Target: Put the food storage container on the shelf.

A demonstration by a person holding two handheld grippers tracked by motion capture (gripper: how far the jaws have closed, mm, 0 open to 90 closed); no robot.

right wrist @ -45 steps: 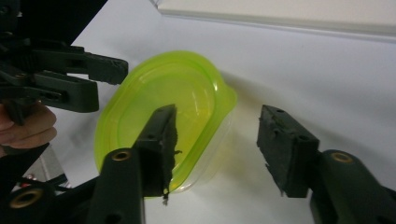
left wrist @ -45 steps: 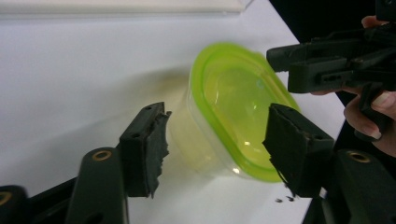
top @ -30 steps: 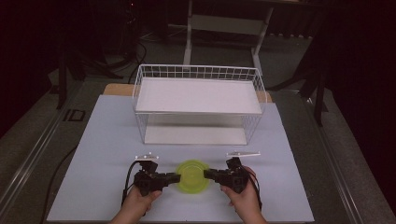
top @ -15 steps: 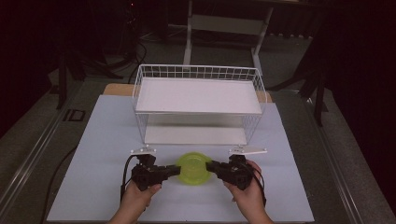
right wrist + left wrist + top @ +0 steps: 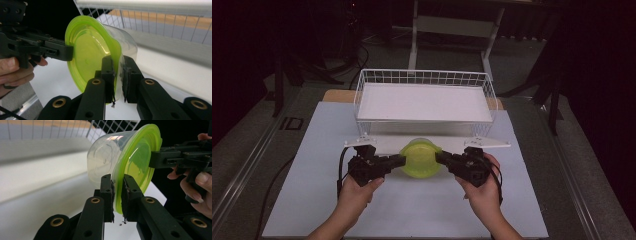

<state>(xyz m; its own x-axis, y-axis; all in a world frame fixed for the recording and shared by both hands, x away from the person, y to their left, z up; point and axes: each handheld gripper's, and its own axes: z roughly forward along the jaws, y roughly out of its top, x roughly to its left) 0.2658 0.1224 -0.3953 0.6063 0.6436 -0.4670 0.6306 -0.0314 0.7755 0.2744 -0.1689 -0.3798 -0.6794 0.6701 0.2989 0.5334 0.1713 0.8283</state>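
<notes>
Container (image 5: 421, 159) with green lid (image 5: 136, 162), lower centre of the high view, carried between both grippers just in front of the white wire basket (image 5: 362, 85).

Left gripper (image 5: 398, 161): jaws clenched on the lid rim at the container's left edge; the left gripper view shows the rim pinched between the pads, clear tub to the left of them, lid to the right.

Right gripper (image 5: 441, 157): likewise clamped on the rim at the opposite edge; the right gripper view has the lid face toward the near side and the tub bottom toward the basket.

Container looks tipped on its side and lifted, though I cannot tell whether it fully clears the tabletop (image 5: 312, 200).

Progress, as judged: pickup done, two-sided hold secure, container brought up to the basket's front. Left to do: probably raising it over the front wire wall, setting it on the white liner (image 5: 422, 102) inside, and letting go with both grippers. Basket holds nothing as yet.
</notes>
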